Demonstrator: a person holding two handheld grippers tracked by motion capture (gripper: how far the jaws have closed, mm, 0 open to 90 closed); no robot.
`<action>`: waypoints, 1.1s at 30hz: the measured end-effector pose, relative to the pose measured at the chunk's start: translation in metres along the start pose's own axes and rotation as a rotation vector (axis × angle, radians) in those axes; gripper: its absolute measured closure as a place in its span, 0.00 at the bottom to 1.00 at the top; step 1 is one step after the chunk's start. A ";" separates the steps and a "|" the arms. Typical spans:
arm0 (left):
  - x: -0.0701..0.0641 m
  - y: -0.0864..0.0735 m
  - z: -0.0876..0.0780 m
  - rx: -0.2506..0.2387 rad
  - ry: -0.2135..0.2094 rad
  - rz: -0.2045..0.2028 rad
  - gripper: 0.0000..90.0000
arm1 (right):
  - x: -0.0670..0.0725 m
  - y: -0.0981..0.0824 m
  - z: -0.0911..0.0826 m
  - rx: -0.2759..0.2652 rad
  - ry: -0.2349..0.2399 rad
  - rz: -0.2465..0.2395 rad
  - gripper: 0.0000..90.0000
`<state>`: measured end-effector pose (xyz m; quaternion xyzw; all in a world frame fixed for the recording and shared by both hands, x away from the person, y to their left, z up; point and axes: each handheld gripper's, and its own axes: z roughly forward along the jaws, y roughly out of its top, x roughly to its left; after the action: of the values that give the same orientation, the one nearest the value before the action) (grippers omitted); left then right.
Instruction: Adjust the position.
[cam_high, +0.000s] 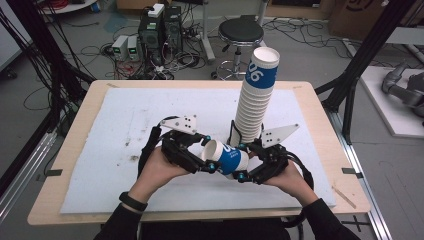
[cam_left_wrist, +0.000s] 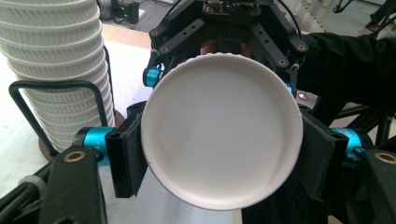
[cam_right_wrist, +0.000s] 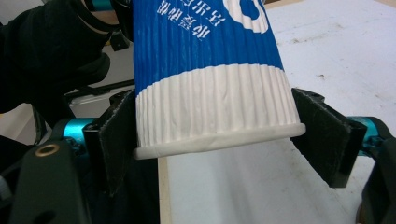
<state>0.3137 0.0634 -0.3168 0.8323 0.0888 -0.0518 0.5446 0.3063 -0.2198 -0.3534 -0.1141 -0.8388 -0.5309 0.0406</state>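
Observation:
A blue and white ribbed paper cup (cam_high: 230, 159) lies sideways in the air between my two grippers, above the front of the white mat (cam_high: 125, 125). My left gripper (cam_high: 209, 153) is shut on one end of it. In the left gripper view that round white end of the cup (cam_left_wrist: 219, 135) faces the camera, and the pads (cam_left_wrist: 128, 158) press on both its sides. My right gripper (cam_high: 242, 161) clasps the other end. In the right gripper view both pads (cam_right_wrist: 119, 140) touch the cup's (cam_right_wrist: 205, 70) white band at its rolled rim. A tall stack of cups (cam_high: 256, 100) stands just behind, and it leans slightly.
The stack of cups (cam_left_wrist: 60, 70) stands inside a black wire holder (cam_left_wrist: 56, 86) on the mat. Beyond the wooden table's far edge are a black stool (cam_high: 241, 32) and computer boxes (cam_high: 160, 30) with cables on the floor. The mat's left half lies bare.

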 end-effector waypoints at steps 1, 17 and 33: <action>0.001 0.000 0.000 0.001 -0.001 0.005 0.32 | 0.000 0.000 0.000 0.000 0.000 0.000 0.22; 0.012 -0.013 -0.010 -0.193 -0.045 -0.038 0.32 | -0.002 0.001 -0.018 -0.145 0.002 0.043 0.15; 0.015 -0.020 -0.010 -0.324 -0.073 -0.062 0.32 | -0.001 0.000 -0.019 -0.201 -0.020 0.073 0.15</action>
<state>0.3244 0.0818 -0.3337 0.7282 0.1019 -0.0838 0.6726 0.3066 -0.2367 -0.3453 -0.1533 -0.7771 -0.6092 0.0401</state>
